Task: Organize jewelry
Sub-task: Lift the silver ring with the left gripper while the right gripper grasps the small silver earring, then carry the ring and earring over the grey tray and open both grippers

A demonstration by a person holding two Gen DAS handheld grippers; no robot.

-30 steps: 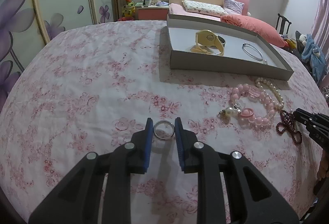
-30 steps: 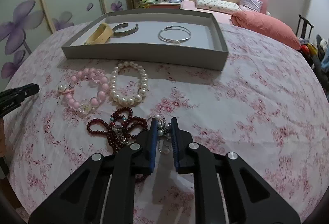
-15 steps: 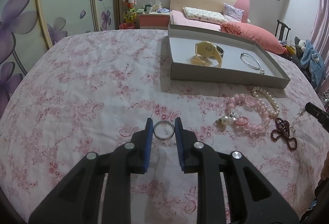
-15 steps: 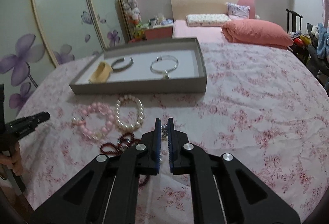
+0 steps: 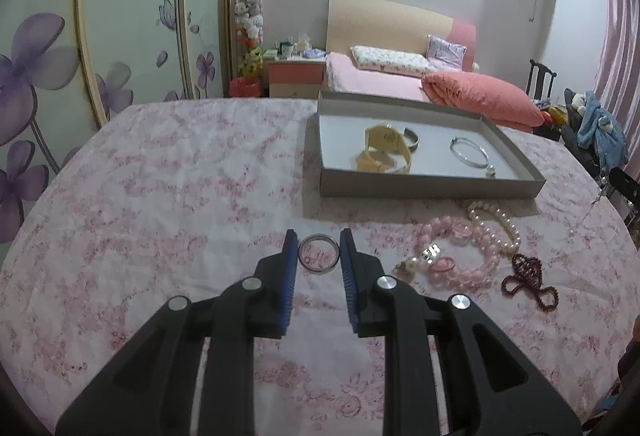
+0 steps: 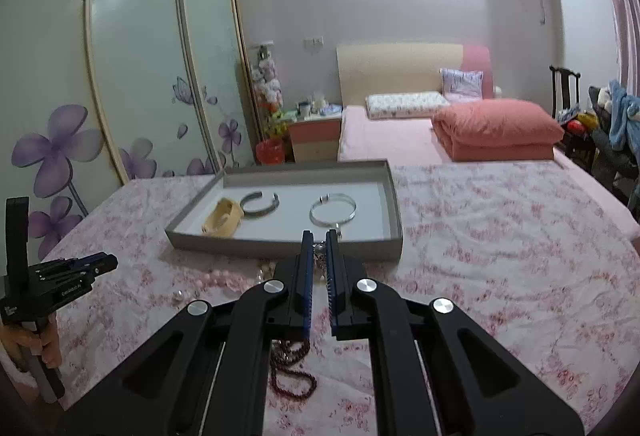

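Overhead, pink floral tablecloth (image 5: 160, 196), bed (image 6: 400, 140) behind; left tongs (image 5: 319, 242) gripping ring (image 5: 319, 254), right tongs (image 6: 319, 242) pinching beaded trinket (image 6: 320, 250).

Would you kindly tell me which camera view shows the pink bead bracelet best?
The left wrist view: the pink bead bracelet lies whole on the floral cloth. In the right wrist view only a blurred stretch of it shows, the rest hidden behind the right gripper.
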